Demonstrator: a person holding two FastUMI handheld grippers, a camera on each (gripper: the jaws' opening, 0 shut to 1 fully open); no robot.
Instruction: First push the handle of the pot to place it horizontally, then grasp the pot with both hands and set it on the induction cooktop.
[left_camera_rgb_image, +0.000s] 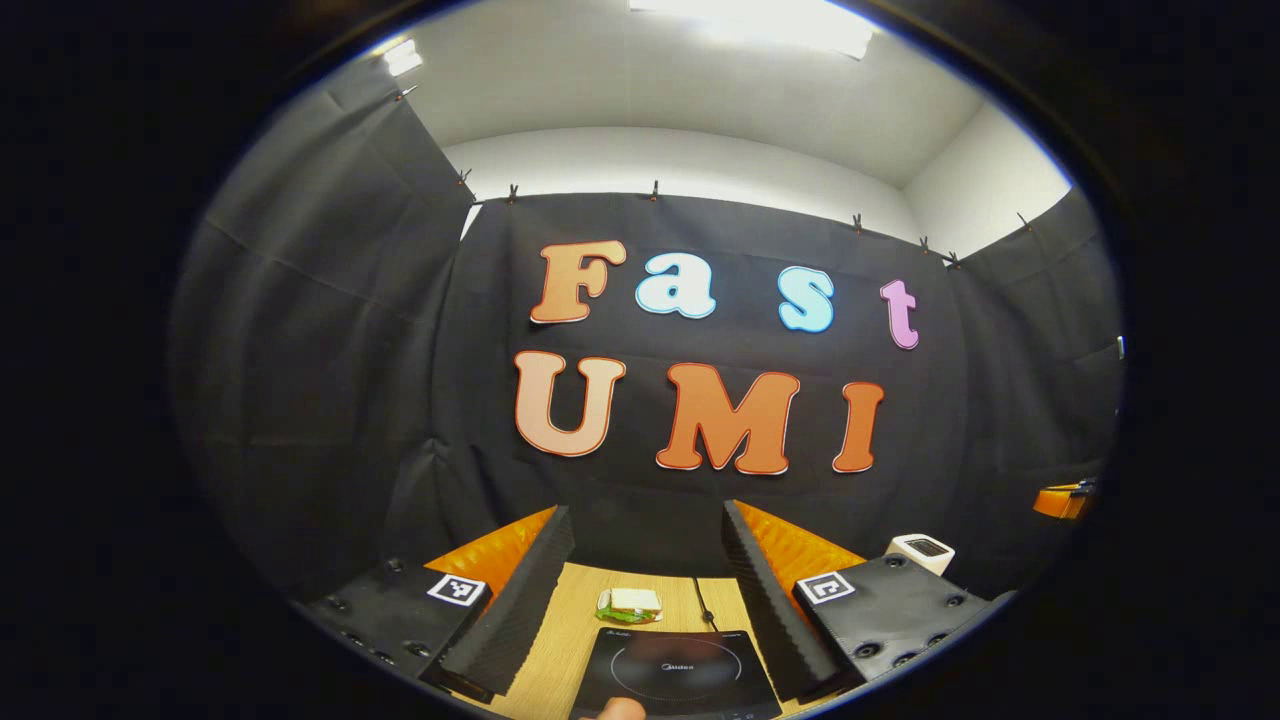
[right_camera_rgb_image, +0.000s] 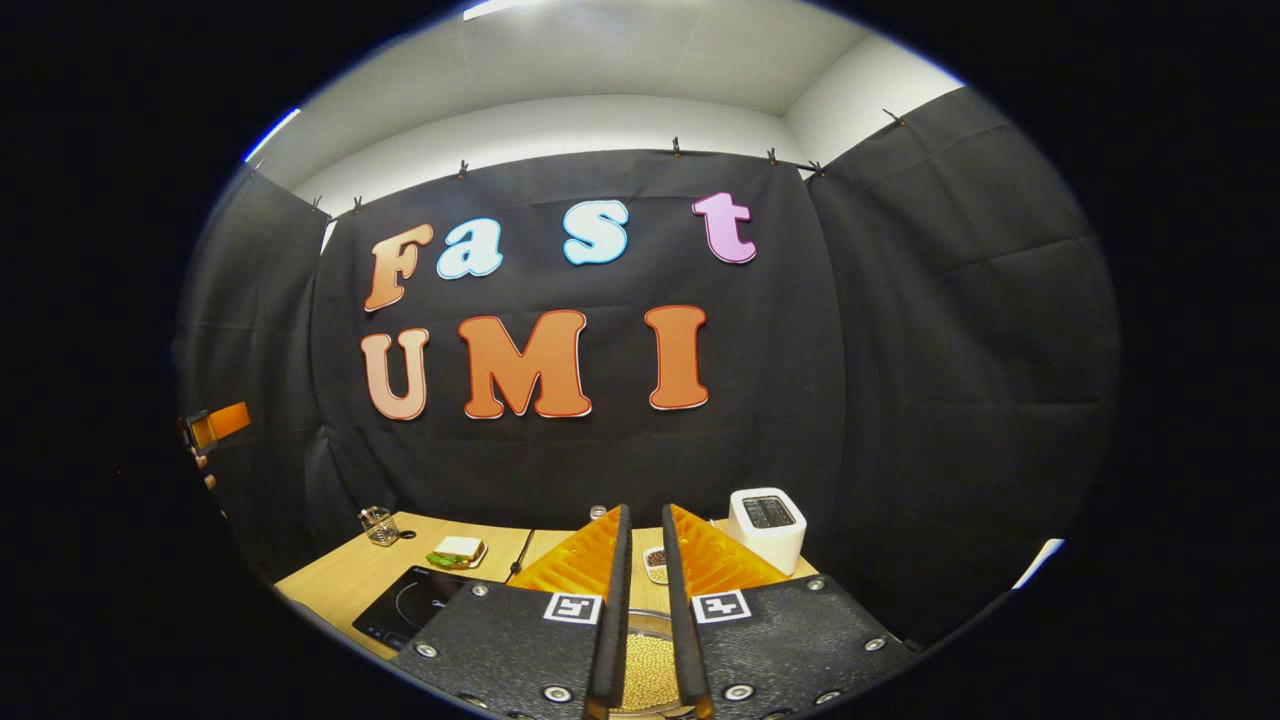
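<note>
Your left hand-held gripper is spread wide above the induction cooktop. Your right hand-held gripper is almost pressed together, holding nothing, over the pot of small beads, right of the cooktop on the tabletop.

- Light wooden worktop, lower frame.
- Black induction cooktop at lower left.
- Sandwich, glass jar behind it.
- White toaster at right.

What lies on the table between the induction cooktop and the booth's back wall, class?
In the left gripper view, a sandwich lies on the table just beyond the induction cooktop, beside its power cord.
</note>
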